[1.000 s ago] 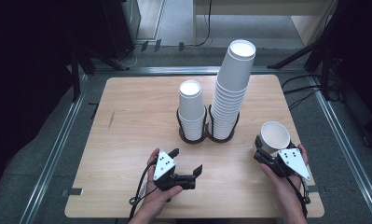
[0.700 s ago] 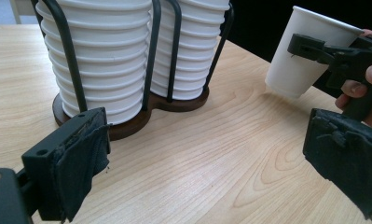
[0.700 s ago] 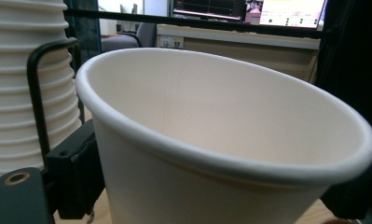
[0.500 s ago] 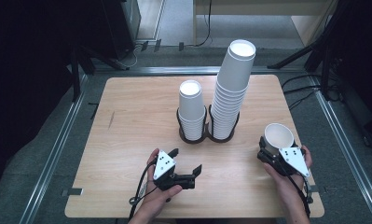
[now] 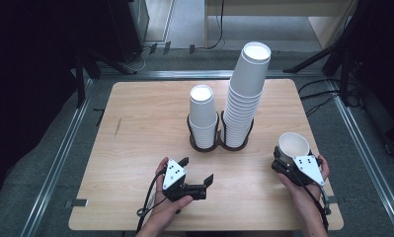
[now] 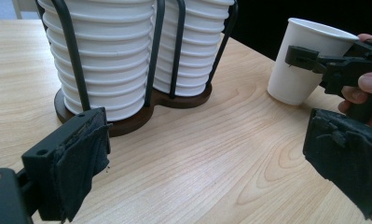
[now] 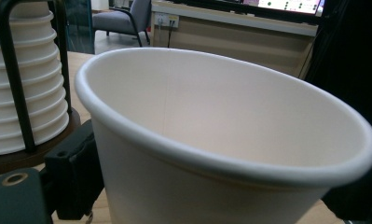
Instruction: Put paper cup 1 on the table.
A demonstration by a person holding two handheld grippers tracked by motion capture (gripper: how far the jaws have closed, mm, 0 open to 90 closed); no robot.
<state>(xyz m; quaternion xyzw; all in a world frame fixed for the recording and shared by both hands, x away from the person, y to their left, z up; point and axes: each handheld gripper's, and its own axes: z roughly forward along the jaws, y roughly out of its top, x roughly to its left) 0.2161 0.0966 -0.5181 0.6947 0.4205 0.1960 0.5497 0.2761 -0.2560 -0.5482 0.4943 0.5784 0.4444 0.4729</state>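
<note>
A single white paper cup (image 5: 293,144) sits near the table's right edge, with my right gripper (image 5: 291,157) shut on its wall. In the left gripper view this cup (image 6: 301,63) has its base at the tabletop, slightly tilted. Its open mouth (image 7: 230,126) looms close in the right gripper view. A short cup stack (image 5: 203,116) and a tall cup stack (image 5: 246,94) stand in a dark wire holder (image 5: 219,144) at the table's middle. My left gripper (image 5: 197,170) rests open near the front edge, aimed at the holder (image 6: 127,122), with nothing between its jaws.
The wooden table (image 5: 135,128) has bare room on its left half and in front of the holder. Metal rails run along the floor on both sides. Cables trail from both grippers toward the front edge.
The right gripper has shifted only slightly, and the cup it holds sits a little more upright than a second ago. The left gripper has not moved.
</note>
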